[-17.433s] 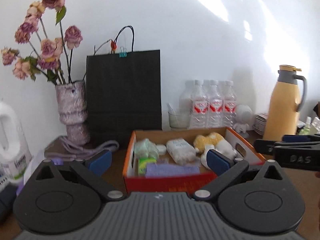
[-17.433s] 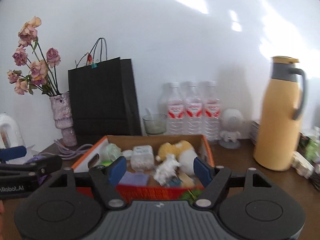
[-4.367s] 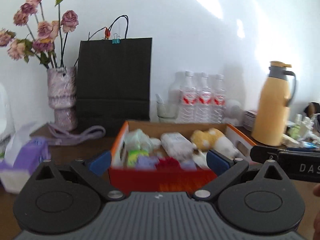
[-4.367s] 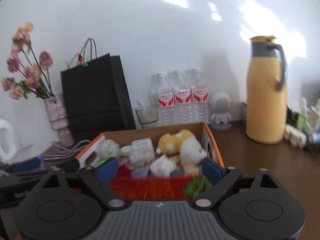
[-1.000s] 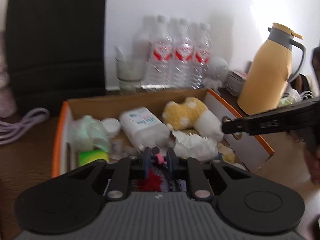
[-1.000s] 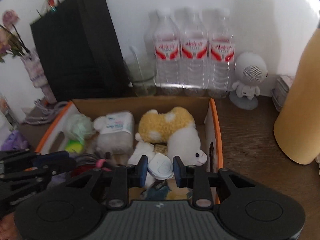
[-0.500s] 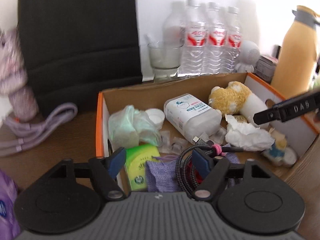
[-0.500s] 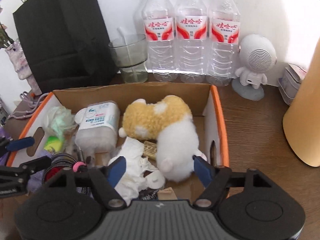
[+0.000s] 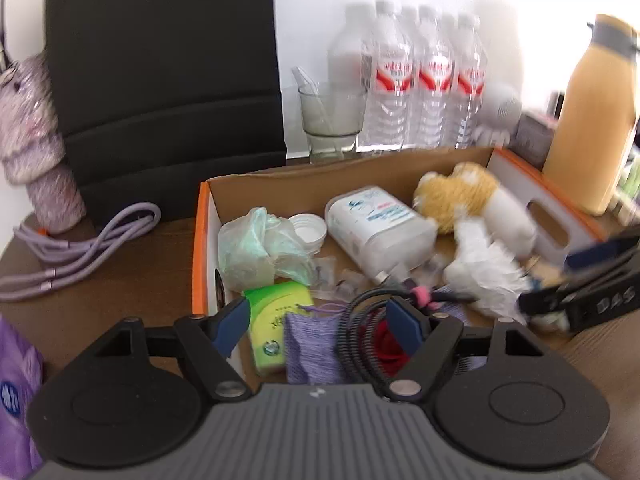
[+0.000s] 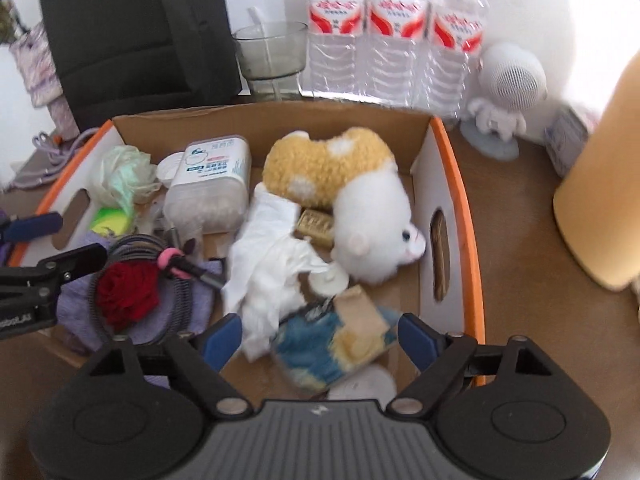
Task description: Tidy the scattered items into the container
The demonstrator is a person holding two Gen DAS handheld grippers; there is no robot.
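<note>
Both tools hang over the near edge of the cardboard box (image 10: 452,184), pointing down into it. The left tool (image 9: 318,322) has just been spreading its jaws and they stand apart, gripping nothing; the coiled black cable (image 9: 360,332) with its pink tie lies loose just under and ahead of them, draped over a red rose (image 10: 128,288) and a purple cloth (image 9: 310,344). The right tool (image 10: 320,340) has likewise just been opening, jaws wide and bare, with a blue and yellow packet (image 10: 332,344) and a small white cap (image 10: 330,280) resting in the box right below. Further out from the tools sit crumpled white tissue (image 10: 272,256), a plush toy (image 10: 344,188), a white tub (image 10: 210,176), a green bag (image 9: 260,248) and a green tissue pack (image 9: 276,320), all inside the box. So most of the tidying looks done. Still out on the worktop (image 10: 520,280), left of the left tool, lies a purple cord (image 9: 80,244); whether it counts as scattered I cannot tell.
</note>
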